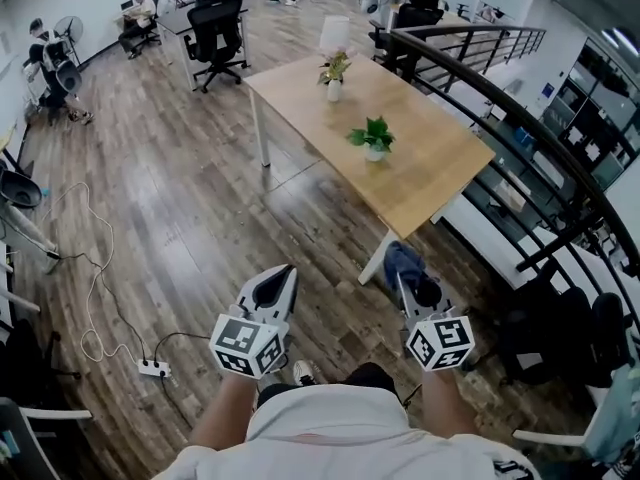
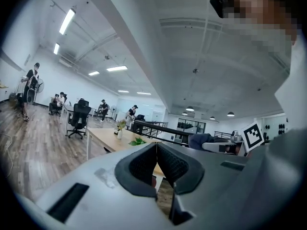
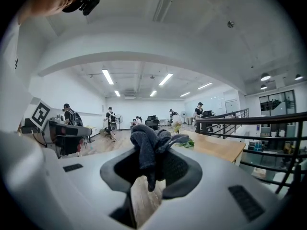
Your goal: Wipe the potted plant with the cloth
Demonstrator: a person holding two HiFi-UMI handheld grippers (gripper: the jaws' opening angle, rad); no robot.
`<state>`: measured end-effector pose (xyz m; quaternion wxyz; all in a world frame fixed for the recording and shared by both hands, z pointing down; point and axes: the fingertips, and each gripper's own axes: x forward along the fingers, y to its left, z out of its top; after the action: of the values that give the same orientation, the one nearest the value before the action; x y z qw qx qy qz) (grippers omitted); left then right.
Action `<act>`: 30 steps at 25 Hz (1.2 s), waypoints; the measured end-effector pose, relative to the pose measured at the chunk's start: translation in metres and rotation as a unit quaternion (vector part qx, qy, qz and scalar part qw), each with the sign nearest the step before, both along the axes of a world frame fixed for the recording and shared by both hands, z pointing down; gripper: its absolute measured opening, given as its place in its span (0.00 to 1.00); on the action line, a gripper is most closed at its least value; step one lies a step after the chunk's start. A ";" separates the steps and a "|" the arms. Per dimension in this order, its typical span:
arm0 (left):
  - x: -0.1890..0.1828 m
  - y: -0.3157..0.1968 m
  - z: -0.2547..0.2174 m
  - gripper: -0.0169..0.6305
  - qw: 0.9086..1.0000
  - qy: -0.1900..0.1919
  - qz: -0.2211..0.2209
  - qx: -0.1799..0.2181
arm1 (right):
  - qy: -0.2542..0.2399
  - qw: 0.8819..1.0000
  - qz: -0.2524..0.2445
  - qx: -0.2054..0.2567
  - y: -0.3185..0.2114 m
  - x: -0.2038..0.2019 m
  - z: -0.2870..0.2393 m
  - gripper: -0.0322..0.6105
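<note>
Risk: dark blue bunched cloth (image 3: 146, 145), pinched in right gripper (image 3: 153, 161), could topple small white-potted green plant (image 1: 374, 140) mid-frame; left gripper (image 2: 157, 150) closed, empty.

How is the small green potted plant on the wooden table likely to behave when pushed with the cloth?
The potted plant looks small with a squat white pot, so it is probably light and may slide or tip on the smooth table. Its thin leaves would likely bend under the cloth.
</note>
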<state>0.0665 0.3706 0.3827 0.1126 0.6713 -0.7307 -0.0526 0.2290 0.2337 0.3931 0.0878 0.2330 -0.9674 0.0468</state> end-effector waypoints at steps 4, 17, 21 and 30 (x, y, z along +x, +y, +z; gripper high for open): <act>-0.023 -0.009 0.008 0.05 1.000 0.015 0.004 -0.002 | 0.007 1.000 0.006 -0.002 -0.012 -0.021 -0.001 0.29; -0.110 -0.096 0.010 0.05 1.000 0.020 -0.019 -0.009 | -0.002 1.000 -0.024 -0.013 -0.110 -0.120 0.007 0.29; -0.129 -0.155 0.005 0.05 1.000 0.014 -0.013 -0.011 | -0.010 1.000 -0.022 -0.013 -0.166 -0.139 0.004 0.29; -0.149 -0.297 0.003 0.05 1.000 0.004 0.019 -0.025 | -0.020 0.999 0.002 -0.031 -0.309 -0.157 0.008 0.29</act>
<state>-0.0823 0.0733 0.3858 0.1331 0.6819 -0.7184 -0.0350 0.0724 -0.0754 0.4011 0.0750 0.2314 -0.9665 0.0816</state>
